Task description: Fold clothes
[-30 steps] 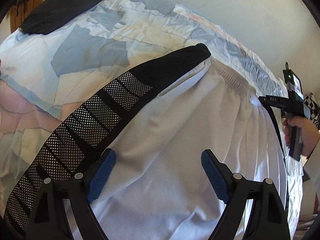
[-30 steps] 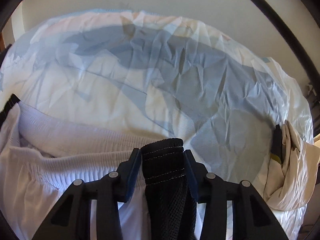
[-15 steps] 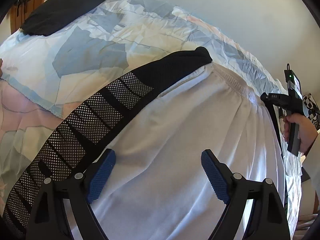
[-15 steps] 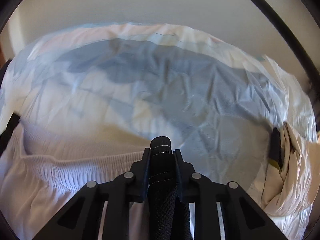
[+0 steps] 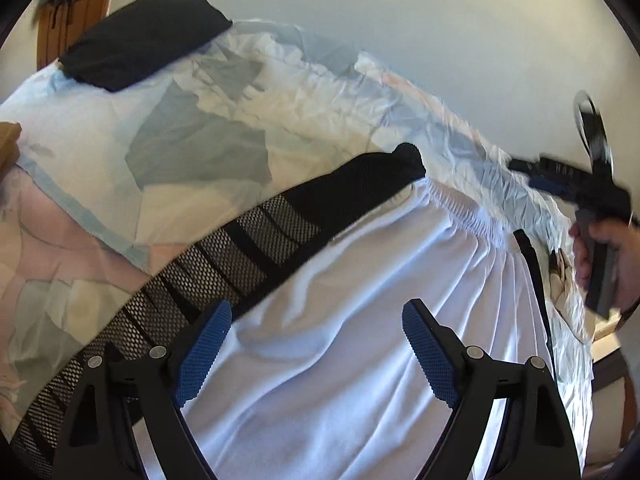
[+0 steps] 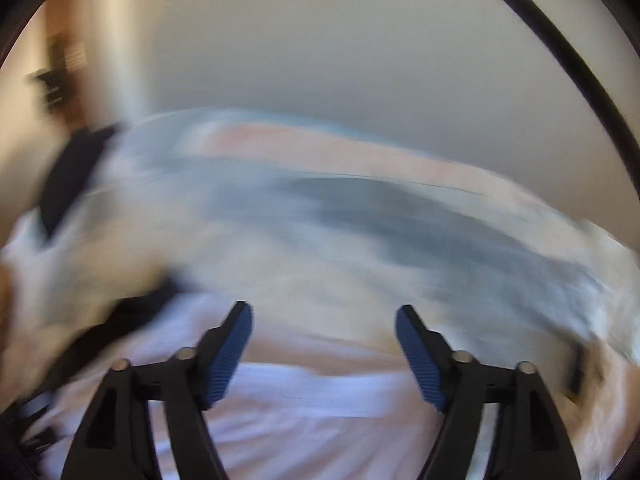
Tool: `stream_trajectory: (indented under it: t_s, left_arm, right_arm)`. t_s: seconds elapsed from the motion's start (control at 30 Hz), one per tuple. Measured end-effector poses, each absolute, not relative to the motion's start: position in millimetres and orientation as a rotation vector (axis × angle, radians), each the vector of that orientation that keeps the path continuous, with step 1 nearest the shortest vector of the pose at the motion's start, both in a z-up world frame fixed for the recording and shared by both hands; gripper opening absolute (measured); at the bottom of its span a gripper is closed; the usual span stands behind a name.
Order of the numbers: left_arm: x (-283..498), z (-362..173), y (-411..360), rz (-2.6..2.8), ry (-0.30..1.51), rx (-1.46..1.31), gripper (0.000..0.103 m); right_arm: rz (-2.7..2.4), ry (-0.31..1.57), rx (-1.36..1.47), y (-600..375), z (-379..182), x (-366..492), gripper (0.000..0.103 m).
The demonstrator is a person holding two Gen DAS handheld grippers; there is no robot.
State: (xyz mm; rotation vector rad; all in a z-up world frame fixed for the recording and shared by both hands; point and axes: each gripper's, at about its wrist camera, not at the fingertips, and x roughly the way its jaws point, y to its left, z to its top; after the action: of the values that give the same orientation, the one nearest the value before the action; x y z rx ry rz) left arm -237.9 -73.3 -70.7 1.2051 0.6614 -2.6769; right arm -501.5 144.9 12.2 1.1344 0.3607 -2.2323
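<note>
White shorts (image 5: 360, 320) with a black mesh side stripe (image 5: 248, 248) lie flat on the bed, elastic waistband (image 5: 468, 212) at the far end. My left gripper (image 5: 316, 348) is open and empty just above the shorts' middle. My right gripper (image 6: 324, 344) is open and empty above the waistband end of the shorts (image 6: 304, 408); its view is motion-blurred. In the left wrist view the right gripper (image 5: 520, 166) shows blurred at the far right, lifted off the shorts, with a hand on its grip.
The bed carries a crumpled sheet (image 5: 192, 132) patterned in blue, grey and pink. A black folded garment (image 5: 140, 48) lies at its far left corner. A beige cloth (image 6: 600, 372) lies at the right edge. A plain wall stands behind the bed.
My right gripper has opened, let go of the black waistband edge and lifted away, moving fast. My left gripper stays open over the shorts.
</note>
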Motion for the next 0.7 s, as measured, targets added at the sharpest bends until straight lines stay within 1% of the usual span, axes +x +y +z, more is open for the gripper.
stream_trajectory:
  t_s: [0.1, 0.23, 0.27, 0.33, 0.43, 0.5, 0.53, 0.57, 0.63, 0.7]
  left_arm:
    - [-243.7, -79.1, -69.8, -2.636, 0.59, 1.292, 0.087]
    - [-245.2, -82.6, -76.8, -2.6, 0.614, 1.339, 0.087]
    - [-244.7, -81.7, -79.1, -2.6, 0.633, 1.34, 0.087]
    - [-243.2, -80.7, -82.2, -2.593, 0.657, 1.337, 0.087]
    - [-243.3, -81.4, -82.7, -2.583, 0.696, 1.356, 0.087]
    - [-243.9, -81.5, -80.0, -2.588, 0.688, 1.366, 0.087]
    - [-243.9, -81.3, -78.8, -2.593, 0.678, 1.37, 0.087]
    - [-243.6, -81.2, -78.5, -2.597, 0.674, 1.374, 0.087]
    - [-244.3, -81.3, -79.6, -2.594, 0.682, 1.38, 0.087]
    - [-245.0, -81.4, -81.4, -2.588, 0.699, 1.382, 0.087]
  right_arm:
    - [-2.067, 0.316, 1.25, 92.3, -1.2, -508.5, 0.079]
    - [-2.042, 0.317, 1.409, 60.7, -37.3, -524.8, 0.077]
    - [-2.043, 0.342, 1.41, 56.1, -41.3, -520.9, 0.077]
    - [-2.061, 0.45, 1.364, 50.5, -47.6, -514.8, 0.077]
    - [-1.962, 0.451, 1.359, 45.8, -58.0, -515.4, 0.077]
    - [-1.9, 0.431, 1.366, 43.8, -62.9, -519.5, 0.077]
    - [-1.885, 0.442, 1.381, 41.7, -66.6, -521.9, 0.08]
    - [-1.874, 0.456, 1.402, 39.4, -70.9, -524.8, 0.086]
    - [-1.844, 0.472, 1.441, 36.5, -79.7, -529.1, 0.088]
    - [-1.826, 0.473, 1.44, 34.8, -79.2, -526.7, 0.082]
